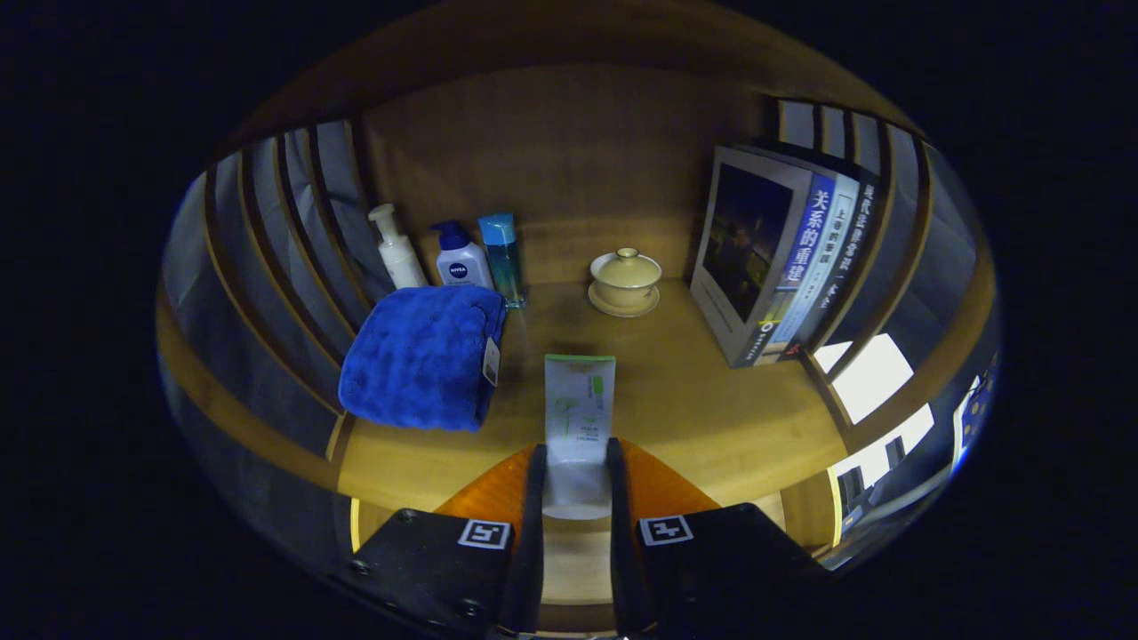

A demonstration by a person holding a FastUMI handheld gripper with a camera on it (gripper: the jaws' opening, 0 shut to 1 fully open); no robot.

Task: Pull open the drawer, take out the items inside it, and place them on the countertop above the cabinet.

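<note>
Tube point(579, 418) of soft white plastic, flat-crimped at its far end and printed with green marks too small to read, sits clamped in the gripper point(576, 471); both fingers press on its near part, the jaws narrowed to the tube's width. Its crimped end points away over the wooden countertop point(711, 418), a smooth, warm-toned board with a wooden back panel point(569, 151) behind and slatted sides to left and right.

Far left on the countertop stand three bottles in a row, close together: a white pump bottle point(396, 253), a white bottle with a dark blue pump cap point(460, 258) bearing a round dark badge, and a clear blue bottle point(503, 258) with a squarish blue cap. Just in front of them lies a folded blue towel point(418, 356), plush and dimpled, with a small tag point(491, 360) hanging at its right edge.

Far centre, a cream lidded cup point(625, 276) rests on its matching saucer point(622, 307), glossy like ceramic; what it holds cannot be seen. To the right, several books point(778, 258) stand leaning together against the slats, spines printed with Chinese characters, the front cover dark.
</note>
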